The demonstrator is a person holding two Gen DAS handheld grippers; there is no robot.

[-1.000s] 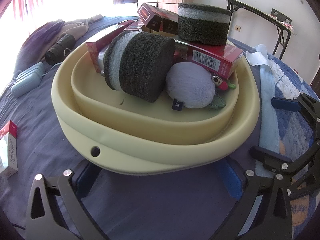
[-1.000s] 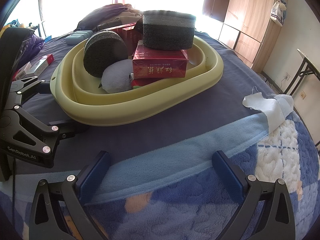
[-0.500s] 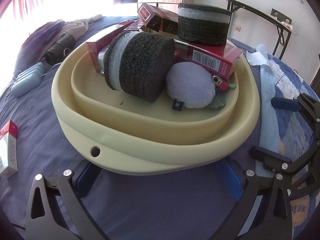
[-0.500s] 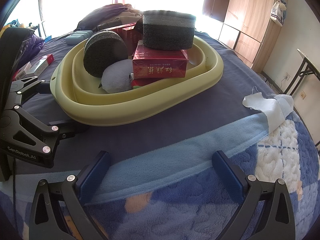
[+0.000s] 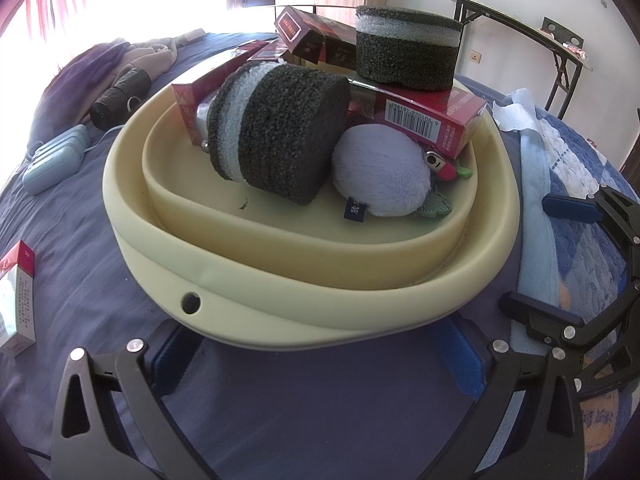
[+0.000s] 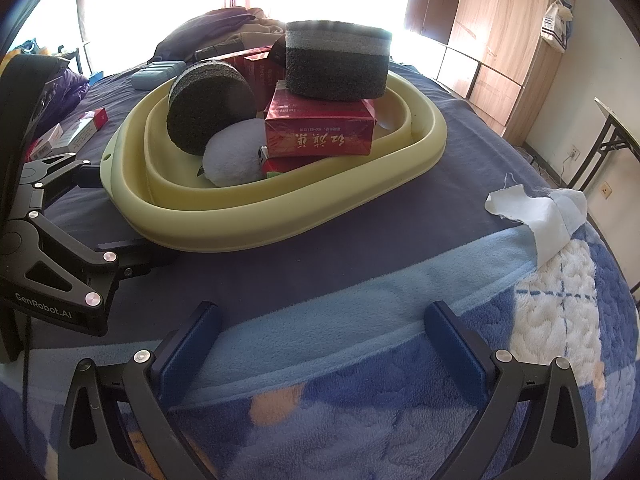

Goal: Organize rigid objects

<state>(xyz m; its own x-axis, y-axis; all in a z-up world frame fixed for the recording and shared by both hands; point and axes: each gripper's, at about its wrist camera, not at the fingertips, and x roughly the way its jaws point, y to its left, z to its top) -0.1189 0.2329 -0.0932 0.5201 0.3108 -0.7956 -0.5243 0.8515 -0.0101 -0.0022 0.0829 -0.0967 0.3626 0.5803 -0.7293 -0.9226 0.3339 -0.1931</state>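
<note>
A pale yellow basin (image 5: 280, 304) (image 6: 280, 216) sits on the bed. It holds two dark foam cylinders, one on its side (image 5: 276, 140) (image 6: 208, 108) and one upright (image 5: 404, 54) (image 6: 336, 60) on a red box (image 5: 420, 116) (image 6: 320, 132), with more red boxes behind and a white plush toy (image 5: 380, 176) (image 6: 232, 156). My left gripper (image 5: 316, 356) is open, its fingers straddling the basin's near edge. My right gripper (image 6: 324, 344) is open and empty over the blue blanket, in front of the basin.
A red-and-white box (image 5: 16, 296) lies left of the basin, with more such boxes (image 6: 68, 136) in the right wrist view. A pale blue case (image 5: 56, 160), a dark roll (image 5: 120, 96) and clothes lie behind. A white cloth (image 6: 536, 216) lies at right. A folding table (image 5: 520, 28) stands beyond the bed.
</note>
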